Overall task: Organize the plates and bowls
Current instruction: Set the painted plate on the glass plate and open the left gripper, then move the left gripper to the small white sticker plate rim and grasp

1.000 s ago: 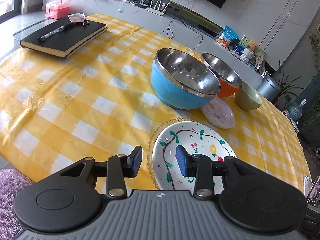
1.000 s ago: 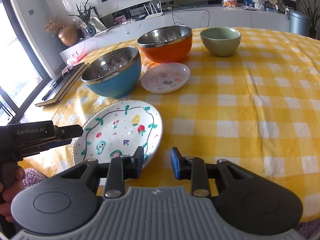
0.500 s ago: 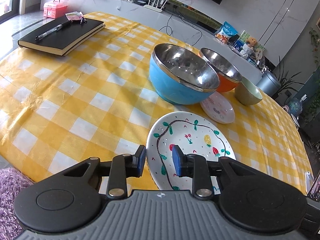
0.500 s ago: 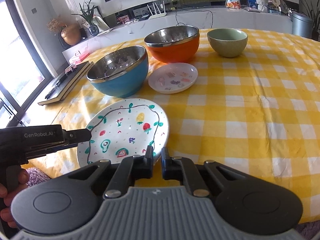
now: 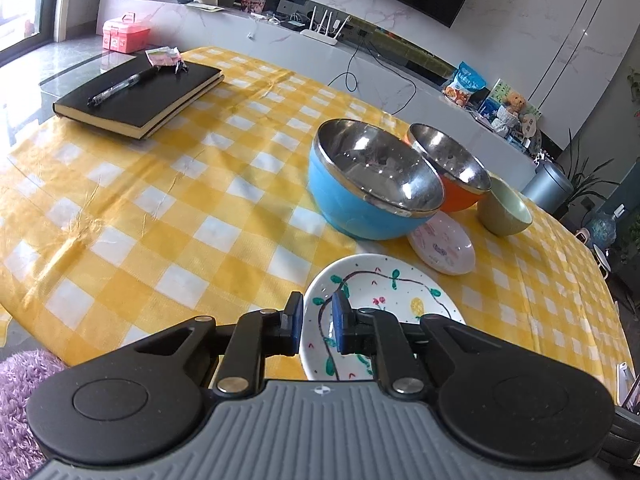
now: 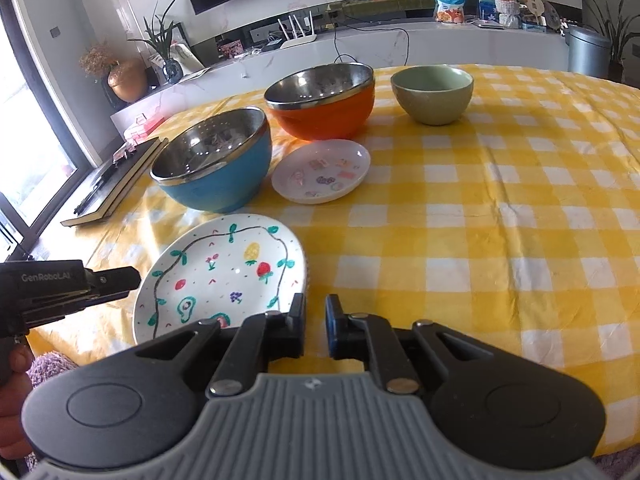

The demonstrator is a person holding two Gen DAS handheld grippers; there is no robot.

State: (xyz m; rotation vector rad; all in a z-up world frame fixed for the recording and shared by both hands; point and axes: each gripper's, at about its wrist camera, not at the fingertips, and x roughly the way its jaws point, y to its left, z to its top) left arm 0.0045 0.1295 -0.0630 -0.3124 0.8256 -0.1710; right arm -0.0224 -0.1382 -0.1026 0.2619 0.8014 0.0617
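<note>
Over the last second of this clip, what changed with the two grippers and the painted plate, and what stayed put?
The left gripper narrowed its jaws around the near rim of the painted plate and is still closing; the rim sits between the jaws. The right gripper closed almost fully half a second ago and is now opening again, with nothing between its jaws. The plate, blue bowl, orange bowl, green bowl and small plate stayed in place.

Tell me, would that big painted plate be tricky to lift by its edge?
Probably. The painted plate looks glazed and glossy, so likely slippery. It seems rigid ceramic, so it should not bend but could chip if dropped. Held by one rim, a wide flat plate will likely sag away from the grip.
</note>
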